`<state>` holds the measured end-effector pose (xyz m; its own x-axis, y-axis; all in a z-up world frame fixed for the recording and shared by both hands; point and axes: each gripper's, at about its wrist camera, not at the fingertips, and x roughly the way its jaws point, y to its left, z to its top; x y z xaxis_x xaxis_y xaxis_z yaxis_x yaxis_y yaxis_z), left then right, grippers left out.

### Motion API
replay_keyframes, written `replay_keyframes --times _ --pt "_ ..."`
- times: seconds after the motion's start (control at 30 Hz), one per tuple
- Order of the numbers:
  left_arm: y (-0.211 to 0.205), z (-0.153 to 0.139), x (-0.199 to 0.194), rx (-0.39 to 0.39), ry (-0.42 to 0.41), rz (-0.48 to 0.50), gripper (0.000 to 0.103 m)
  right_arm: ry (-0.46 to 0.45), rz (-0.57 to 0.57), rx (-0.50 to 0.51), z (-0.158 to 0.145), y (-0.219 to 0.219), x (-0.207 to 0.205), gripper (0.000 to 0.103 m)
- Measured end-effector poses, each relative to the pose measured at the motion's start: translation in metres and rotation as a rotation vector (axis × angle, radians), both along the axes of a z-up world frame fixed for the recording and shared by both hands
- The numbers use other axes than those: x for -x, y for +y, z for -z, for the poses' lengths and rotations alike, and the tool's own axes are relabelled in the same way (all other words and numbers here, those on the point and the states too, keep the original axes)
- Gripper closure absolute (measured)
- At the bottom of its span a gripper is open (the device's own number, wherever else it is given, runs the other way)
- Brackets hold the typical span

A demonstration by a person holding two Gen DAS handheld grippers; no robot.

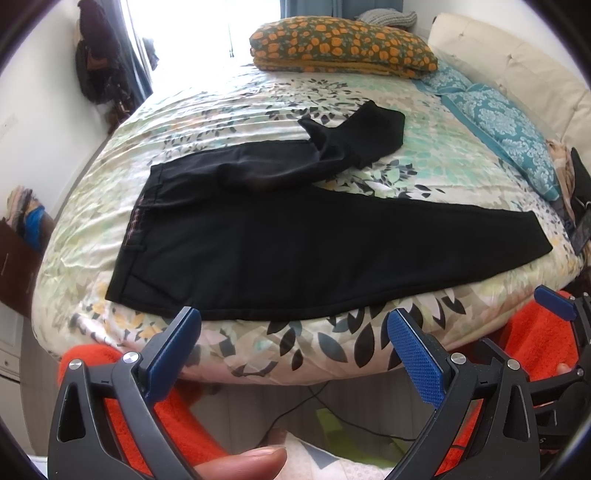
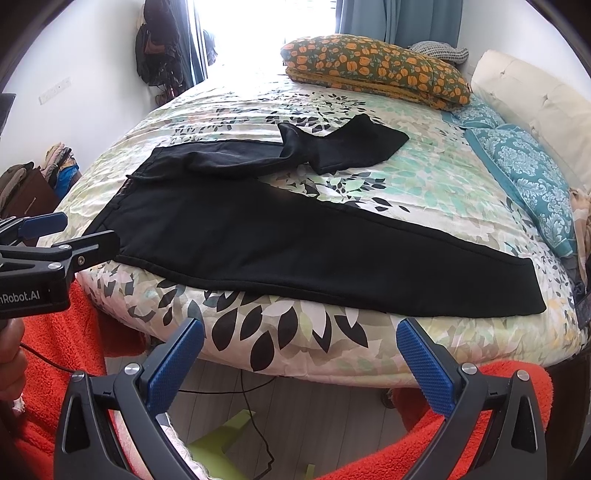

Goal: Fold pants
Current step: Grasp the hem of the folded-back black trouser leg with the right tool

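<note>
A leaf-print quilt (image 2: 332, 177) covers the bed. At its far edge lies an orange-flowered pillow (image 2: 373, 68), with a teal patterned pillow (image 2: 528, 177) to the quilt's right and a cream headboard (image 2: 535, 99) beyond that. Blue curtains (image 2: 399, 18) hang behind the flowered pillow. Dark bags (image 2: 155, 44) hang on the wall left of the quilt.

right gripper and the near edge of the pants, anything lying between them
Only the bed's leaf-print quilt shows between the open right gripper and the black pants; nothing else lies there in the right wrist view.
</note>
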<state>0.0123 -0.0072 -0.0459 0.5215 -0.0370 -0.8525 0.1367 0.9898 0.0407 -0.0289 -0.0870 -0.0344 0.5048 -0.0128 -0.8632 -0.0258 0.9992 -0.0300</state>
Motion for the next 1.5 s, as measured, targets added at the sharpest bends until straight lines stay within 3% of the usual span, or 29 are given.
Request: replay_keyframes --times 0.27,0.4,0.5,0.57,0.67,0.83,1.0,1.07,1.13,1.17,1.23,1.27,1.3,1.4,1.5 --pt "-0.006 0.000 -0.032 0.000 -0.021 -0.018 0.001 -0.004 -0.010 -0.020 0.012 -0.035 -0.031 0.000" --pt "-0.009 0.017 -0.050 0.006 0.025 -0.020 0.001 -0.044 0.014 -0.126 0.017 -0.086 -0.079 0.000" --pt "-0.013 0.031 -0.061 0.014 0.055 -0.021 0.001 -0.126 0.069 -0.275 0.022 -0.144 -0.139 0.000" --pt "-0.016 0.039 -0.068 0.023 0.073 -0.027 0.001 -0.148 0.127 -0.312 0.036 -0.184 -0.197 0.000" --pt "-0.019 0.048 -0.079 0.027 0.090 -0.041 0.001 -0.093 0.213 -0.315 0.075 -0.238 -0.309 0.000" --pt "-0.016 0.056 -0.096 -0.003 0.088 -0.077 0.001 0.029 0.320 -0.266 0.142 -0.284 -0.471 0.000" --pt "-0.004 0.071 -0.114 -0.023 0.116 -0.131 0.001 0.024 0.467 -0.323 0.182 -0.301 -0.550 0.000" --pt "0.000 0.078 -0.118 -0.033 0.129 -0.144 0.001 0.038 0.491 -0.246 0.193 -0.297 -0.569 0.000" --pt "0.002 0.084 -0.122 -0.043 0.145 -0.150 0.001 0.044 0.433 -0.160 0.193 -0.285 -0.584 0.000" --pt "0.002 0.088 -0.124 -0.045 0.153 -0.151 0.001 0.064 0.375 -0.120 0.193 -0.275 -0.591 0.005" --pt "0.001 0.094 -0.126 -0.050 0.171 -0.151 0.001 0.073 0.232 -0.002 0.190 -0.249 -0.599 0.050" --pt "0.000 0.096 -0.126 -0.052 0.179 -0.149 0.001 0.059 0.194 0.036 0.184 -0.243 -0.598 0.088" --pt "-0.001 0.096 -0.126 -0.054 0.184 -0.145 0.001 0.047 0.183 0.027 0.179 -0.242 -0.595 0.097" --pt "-0.006 0.092 -0.122 -0.057 0.172 -0.126 0.001 -0.090 0.260 -0.040 0.141 -0.264 -0.565 0.097" --pt "-0.010 0.081 -0.116 -0.041 0.144 -0.110 0.001 -0.242 0.410 -0.130 0.098 -0.309 -0.506 0.097"
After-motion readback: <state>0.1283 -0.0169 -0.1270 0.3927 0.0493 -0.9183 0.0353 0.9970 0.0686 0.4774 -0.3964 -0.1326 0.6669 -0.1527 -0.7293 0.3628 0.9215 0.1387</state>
